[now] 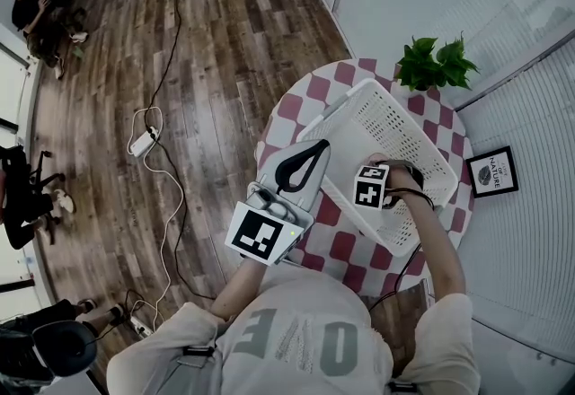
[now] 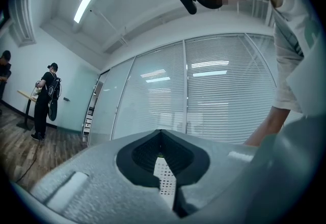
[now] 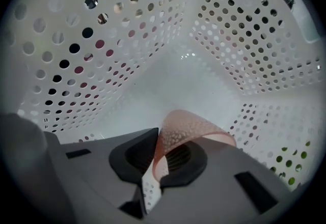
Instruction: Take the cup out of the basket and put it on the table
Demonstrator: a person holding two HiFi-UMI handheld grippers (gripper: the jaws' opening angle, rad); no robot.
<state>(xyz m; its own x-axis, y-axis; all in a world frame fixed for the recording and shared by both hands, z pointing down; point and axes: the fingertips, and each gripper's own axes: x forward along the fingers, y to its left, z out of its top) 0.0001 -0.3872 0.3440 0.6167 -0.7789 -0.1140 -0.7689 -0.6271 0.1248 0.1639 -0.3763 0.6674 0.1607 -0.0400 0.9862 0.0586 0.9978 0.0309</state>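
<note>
The white perforated basket (image 1: 352,112) stands tilted on the round red-and-white checked table (image 1: 296,106). My right gripper (image 1: 373,185) reaches down inside the basket. In the right gripper view its jaws (image 3: 157,154) are shut on the wall of a translucent pink cup (image 3: 191,126), near the rim, with the basket's holed walls (image 3: 102,65) all round. The cup is hidden in the head view. My left gripper (image 1: 301,171) is beside the basket's near left corner. It is shut with nothing in it (image 2: 162,159) and points up at the window blinds.
A potted green plant (image 1: 436,64) stands at the table's far edge, and a small framed picture (image 1: 492,172) at its right edge. A power strip and cables (image 1: 145,142) lie on the wooden floor to the left. People sit and stand far left.
</note>
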